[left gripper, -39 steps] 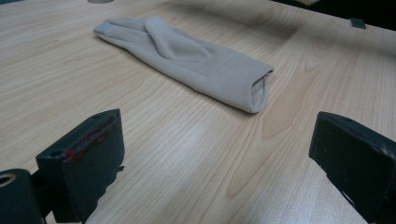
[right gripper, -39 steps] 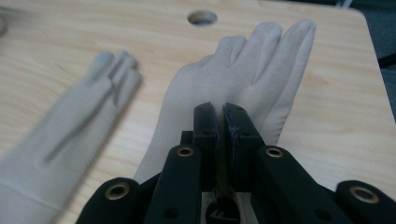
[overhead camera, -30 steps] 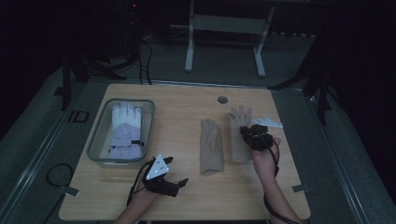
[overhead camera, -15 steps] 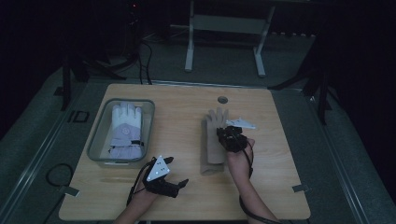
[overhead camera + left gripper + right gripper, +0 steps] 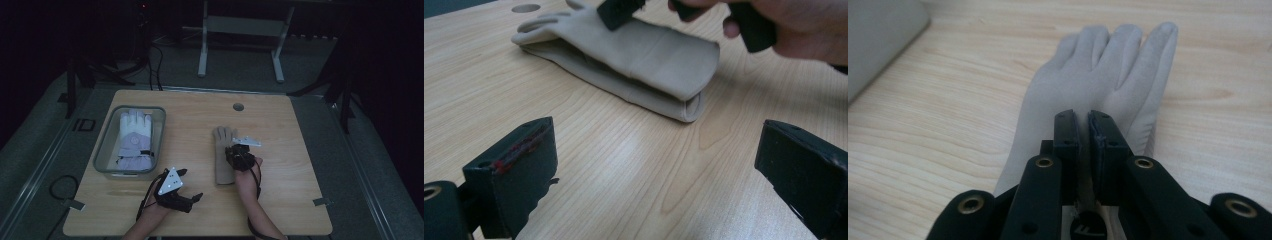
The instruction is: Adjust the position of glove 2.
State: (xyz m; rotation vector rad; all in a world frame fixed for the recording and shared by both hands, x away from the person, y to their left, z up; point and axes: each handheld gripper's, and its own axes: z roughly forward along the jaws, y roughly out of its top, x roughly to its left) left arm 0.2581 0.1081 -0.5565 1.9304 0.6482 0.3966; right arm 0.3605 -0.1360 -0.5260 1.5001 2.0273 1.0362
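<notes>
High view: the beige glove (image 5: 223,156) lies flat near the centre of the desk (image 5: 300,165), its long axis running 6 to 12 o'clock, fingertips toward 12. The right gripper (image 5: 239,156) sits over the glove's 3 o'clock edge; the left gripper (image 5: 184,186) rests near the 6 o'clock desk edge, well apart from the glove, at about its 8 o'clock. A grey bin (image 5: 102,150) at the desk's 9 o'clock side holds a white glove (image 5: 134,135). Left gripper view: the jaws stand spread wide over bare desk, with the beige glove's cuff ahead at 12 o'clock and the right hand (image 5: 794,20) above it. Right gripper view: the jaws are pressed nearly together, directly over the palm, pointing along the glove's axis toward the fingertips; whether they pinch fabric cannot be told. Judged from this, the right gripper is the nearer.
</notes>
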